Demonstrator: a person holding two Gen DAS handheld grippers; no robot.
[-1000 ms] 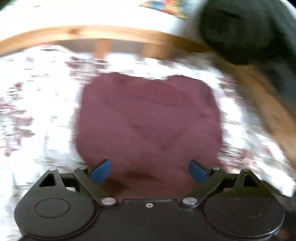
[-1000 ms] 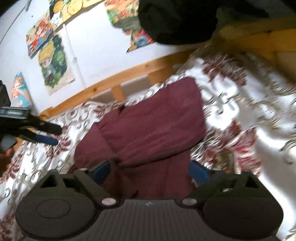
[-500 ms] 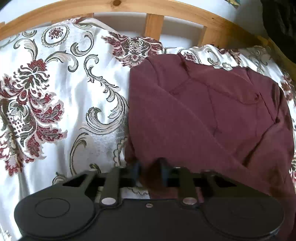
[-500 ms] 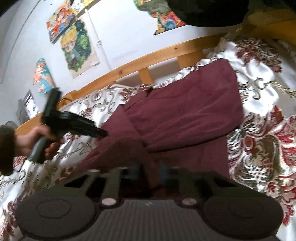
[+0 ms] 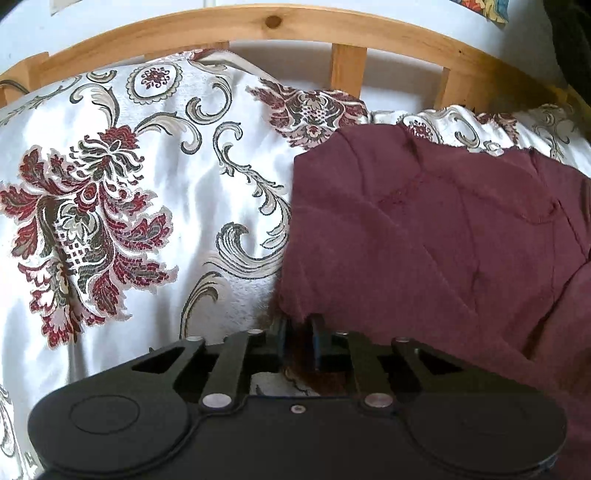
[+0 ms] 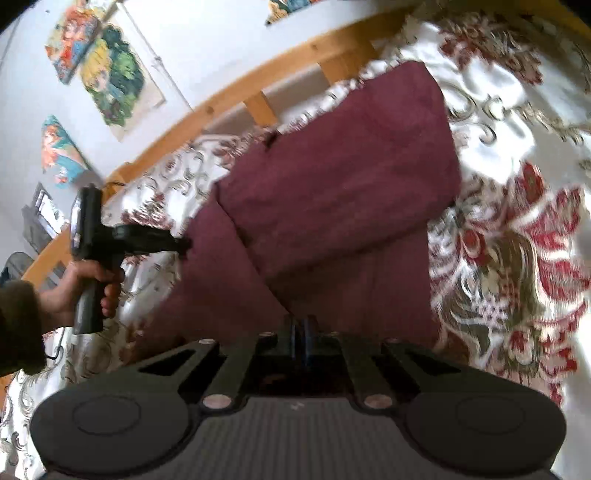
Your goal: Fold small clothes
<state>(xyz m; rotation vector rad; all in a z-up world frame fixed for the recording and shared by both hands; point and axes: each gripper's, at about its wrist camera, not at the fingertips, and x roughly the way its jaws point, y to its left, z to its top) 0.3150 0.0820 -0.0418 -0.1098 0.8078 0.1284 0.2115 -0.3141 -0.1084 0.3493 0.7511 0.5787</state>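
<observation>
A maroon garment [image 5: 424, 229] lies partly folded on a white bedspread with red floral pattern [image 5: 129, 206]. My left gripper [image 5: 298, 328] is shut on the garment's near left corner. In the right wrist view the garment [image 6: 332, 192] shows one flap folded over the middle, and my right gripper [image 6: 299, 332] is shut on its near edge. The left gripper [image 6: 181, 243] shows there too, held by a hand at the garment's left edge.
A wooden bed rail [image 5: 258, 26] runs along the far side of the bedspread, with a white wall behind. Colourful pictures [image 6: 110, 70] hang on the wall. A dark cloth [image 5: 572, 44] hangs at the top right.
Both grippers were open over the garment a second ago. Both have since closed on its near edge and the views have shifted a little.
</observation>
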